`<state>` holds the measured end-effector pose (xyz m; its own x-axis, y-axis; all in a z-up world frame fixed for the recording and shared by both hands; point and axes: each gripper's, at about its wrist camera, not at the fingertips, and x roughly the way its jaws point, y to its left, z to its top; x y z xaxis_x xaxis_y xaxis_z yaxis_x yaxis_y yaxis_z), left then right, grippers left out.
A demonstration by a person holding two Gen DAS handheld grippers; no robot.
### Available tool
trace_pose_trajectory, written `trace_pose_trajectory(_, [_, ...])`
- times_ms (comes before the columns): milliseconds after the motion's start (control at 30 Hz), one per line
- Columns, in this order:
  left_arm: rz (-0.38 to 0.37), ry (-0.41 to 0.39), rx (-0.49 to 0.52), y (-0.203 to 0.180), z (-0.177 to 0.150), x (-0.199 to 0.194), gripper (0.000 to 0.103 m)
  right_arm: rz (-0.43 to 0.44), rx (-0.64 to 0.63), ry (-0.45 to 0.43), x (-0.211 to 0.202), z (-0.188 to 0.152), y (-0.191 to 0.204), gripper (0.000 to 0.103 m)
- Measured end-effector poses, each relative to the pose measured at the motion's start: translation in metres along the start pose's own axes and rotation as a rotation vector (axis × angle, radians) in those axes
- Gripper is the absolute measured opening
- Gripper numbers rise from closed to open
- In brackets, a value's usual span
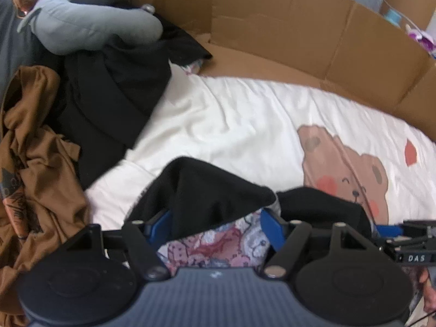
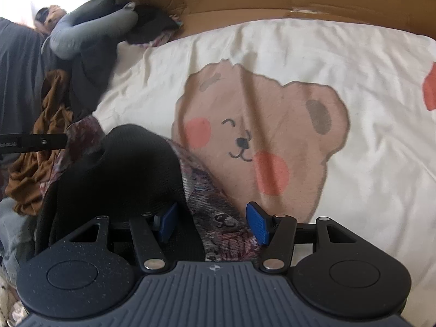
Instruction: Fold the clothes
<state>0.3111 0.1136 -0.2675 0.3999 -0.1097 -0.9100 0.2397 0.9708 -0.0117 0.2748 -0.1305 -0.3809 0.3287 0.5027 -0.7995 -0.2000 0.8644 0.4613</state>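
Black garment (image 1: 218, 190) | between both grippers' parted pads, grip unclear | bear sheet (image 2: 354, 163) beyond, bare

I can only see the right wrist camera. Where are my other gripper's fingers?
Observer: The left gripper is at the black garment, with cloth between its blue fingers.
Operator: Is it pinching?
Observer: I can't tell. The fingers stand wide apart, and black cloth drapes over one of them.
Operator: What's past the cardboard wall?
Observer: Something purple shows behind the cardboard wall, at the far right of the left wrist view.
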Motion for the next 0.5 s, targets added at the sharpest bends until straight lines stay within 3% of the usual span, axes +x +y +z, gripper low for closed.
trace_pose_trajectory(133, [0.016, 0.059, -0.004, -0.001, -0.007, 0.008, 0.057, 0.000, -0.053, 0.011, 0.001, -0.006, 0.009, 0.060])
trace_pose_trajectory(233, [0.008, 0.091, 0.004, -0.002, -0.014, 0.011, 0.043, 0.002, -0.078, 0.020, 0.002, -0.010, 0.013, 0.042])
trace_pose_trajectory(300, [0.016, 0.097, 0.016, -0.003, -0.018, 0.011, 0.027, 0.012, -0.075, 0.026, 0.001, -0.013, 0.012, 0.019])
trace_pose_trajectory(400, [0.019, 0.103, 0.019, -0.001, -0.021, 0.009, 0.008, 0.011, -0.058, 0.020, -0.005, -0.015, 0.010, 0.007])
trace_pose_trajectory(500, [0.017, 0.089, 0.016, 0.001, -0.022, 0.004, 0.005, 0.001, -0.045, 0.003, -0.015, -0.016, 0.008, 0.005])
